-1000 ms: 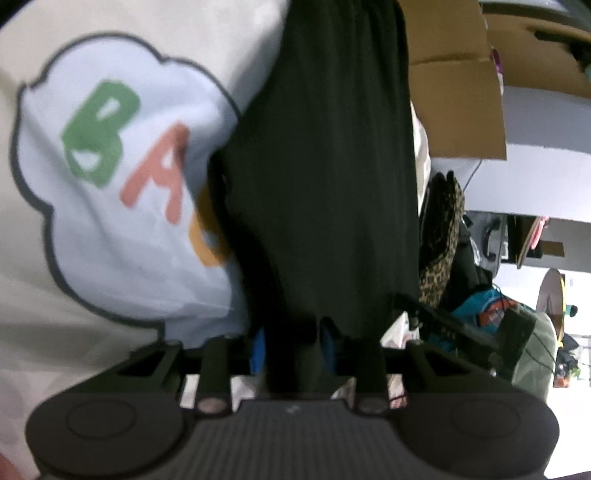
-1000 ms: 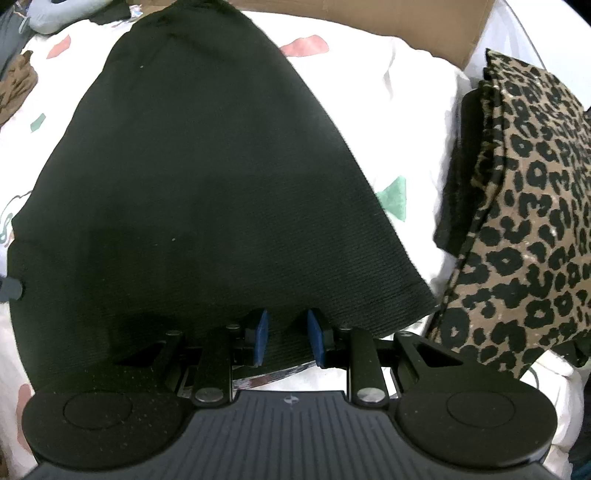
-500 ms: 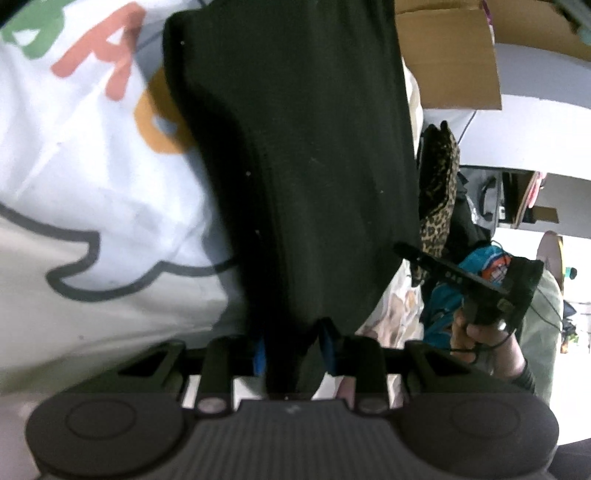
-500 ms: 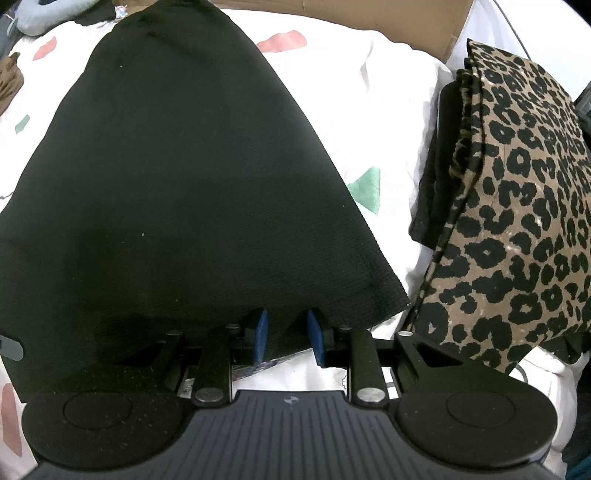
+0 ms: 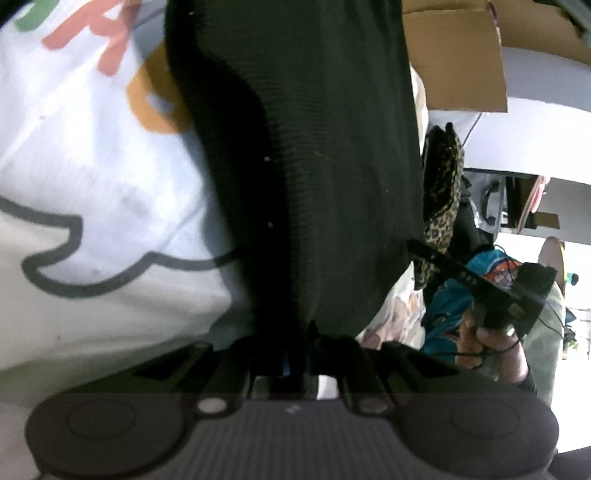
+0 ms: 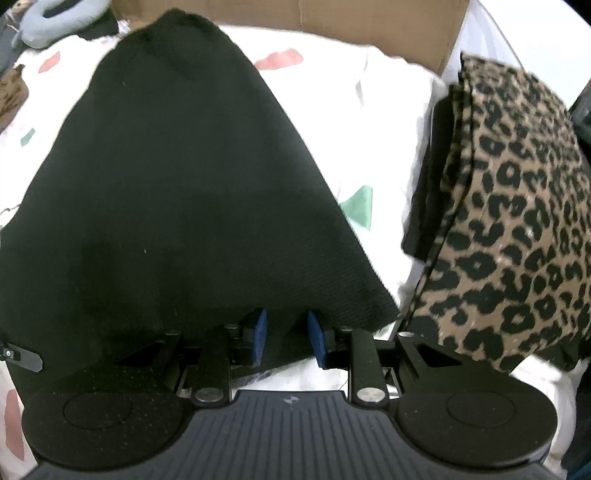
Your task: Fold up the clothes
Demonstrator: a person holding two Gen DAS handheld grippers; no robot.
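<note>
Now that the left claw has closed: we have a grip on the near edge of the black garment [image 5: 317, 177], where a second ago its jaws stood apart around that edge.
Left gripper [image 5: 295, 356]: its jaws have just been closing and now stand pinched together on the black knit, the blue pads all but hidden by fabric.
Right gripper [image 6: 285, 338]: partly open, jaws unchanged from the earlier views, the garment's hem lying between the blue pads [image 6: 260, 334]; we cannot tell whether they press on it.
Garment's place: spread flat on the white printed sheet [image 6: 384, 122], narrowing away from us, just beside the leopard-print stack [image 6: 517, 229] and short of the cardboard box [image 6: 369, 26].
Meaning for the task: we judge one corner secured, so a fold can start once the right side also grips.
Left hand's pose: low, aimed shallowly downward along the cloth, shifted across the sheet since the earliest view, the coloured letters [image 5: 107, 44] now nearer the top edge.
Right hand's pose: steeply downward over the hem, much as before.
Right hand [image 5: 491, 350]: visible in the left view, wrapped round its gripper handle.
</note>
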